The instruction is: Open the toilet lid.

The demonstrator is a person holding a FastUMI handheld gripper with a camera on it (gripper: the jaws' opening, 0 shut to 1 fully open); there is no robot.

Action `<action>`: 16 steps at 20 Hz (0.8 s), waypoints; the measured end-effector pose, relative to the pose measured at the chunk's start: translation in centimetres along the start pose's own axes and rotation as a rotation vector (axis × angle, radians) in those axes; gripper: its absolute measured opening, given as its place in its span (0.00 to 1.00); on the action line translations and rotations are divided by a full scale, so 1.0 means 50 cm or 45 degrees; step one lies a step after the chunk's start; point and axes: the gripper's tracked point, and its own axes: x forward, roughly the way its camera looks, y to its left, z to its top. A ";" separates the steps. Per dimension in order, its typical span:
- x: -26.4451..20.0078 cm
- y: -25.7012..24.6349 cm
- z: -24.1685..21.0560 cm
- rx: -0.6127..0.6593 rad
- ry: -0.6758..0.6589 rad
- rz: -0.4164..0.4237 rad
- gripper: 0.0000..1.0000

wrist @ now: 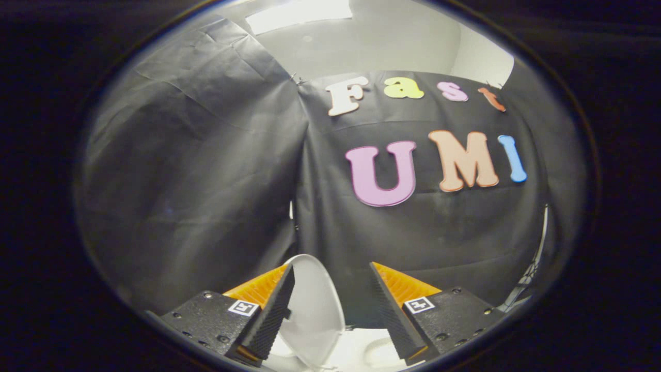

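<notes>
The white toilet lid [315,310] stands raised, almost upright, its rounded top edge rising between my fingers and close against the left finger [271,310]. My gripper [330,276] is open, with a wide gap between the fingers. The right finger [390,310] stands apart from the lid. Below the lid, white parts of the toilet [361,354] show between the fingers. I cannot tell whether the left finger touches the lid.
Black cloth booth walls [206,181] hang just beyond the toilet, meeting in a fold straight ahead. A pale ceiling [361,36] shows above them. A thin white frame edge [537,258] runs down at the right.
</notes>
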 end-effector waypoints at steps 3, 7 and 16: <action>-0.038 -0.102 0.002 -0.005 -0.026 -0.121 0.86; -0.112 -0.264 -0.017 -0.005 -0.029 -0.313 0.87; -0.300 -0.580 -0.135 0.029 0.103 -0.695 0.88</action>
